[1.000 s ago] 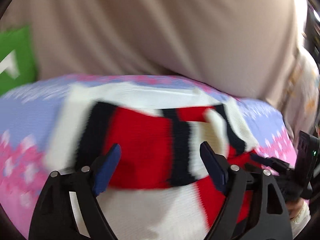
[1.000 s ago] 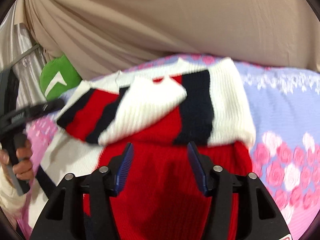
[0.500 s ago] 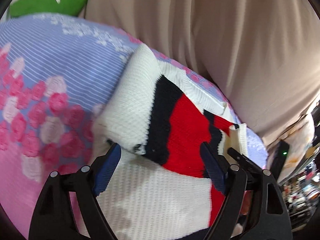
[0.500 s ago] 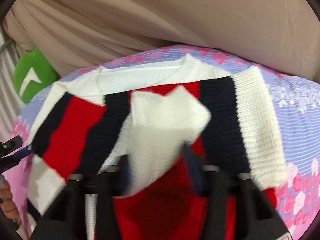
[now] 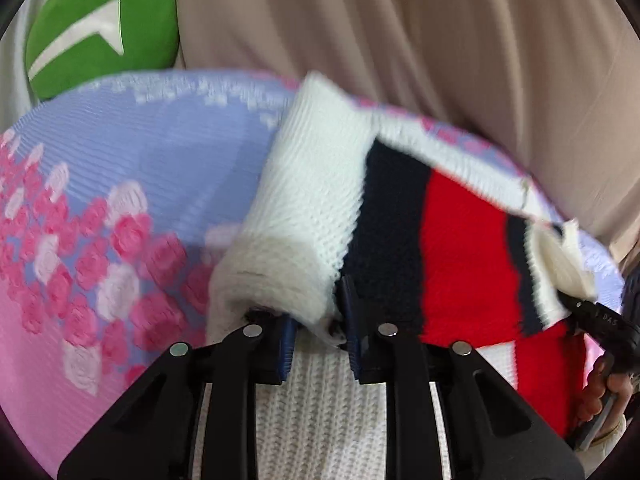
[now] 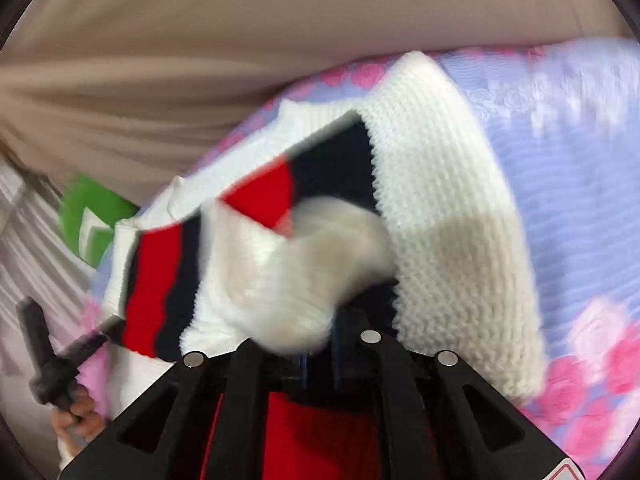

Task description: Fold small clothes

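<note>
A small knitted sweater (image 5: 400, 216) with white, navy and red stripes lies on a flowered bedspread (image 5: 120, 184). My left gripper (image 5: 318, 324) is shut on the white folded edge of the sweater at its left side. My right gripper (image 6: 320, 344) is shut on the white cuff of the sweater (image 6: 304, 264) at its right side; its jaws stand nearly together under the bunched knit. The right gripper also shows at the right edge of the left wrist view (image 5: 600, 320), and the left gripper shows at the lower left of the right wrist view (image 6: 52, 364). The fold looks lifted and blurred.
A beige draped cloth (image 5: 400, 40) hangs behind the bed. A green cushion (image 5: 100, 28) with a white mark sits at the back left; it also shows in the right wrist view (image 6: 92, 220). The lilac and pink bedspread (image 6: 580, 200) spreads around the sweater.
Both grippers were open over the sweater; now each has closed on a white edge of it. The views have shifted and the held fold is in motion.
</note>
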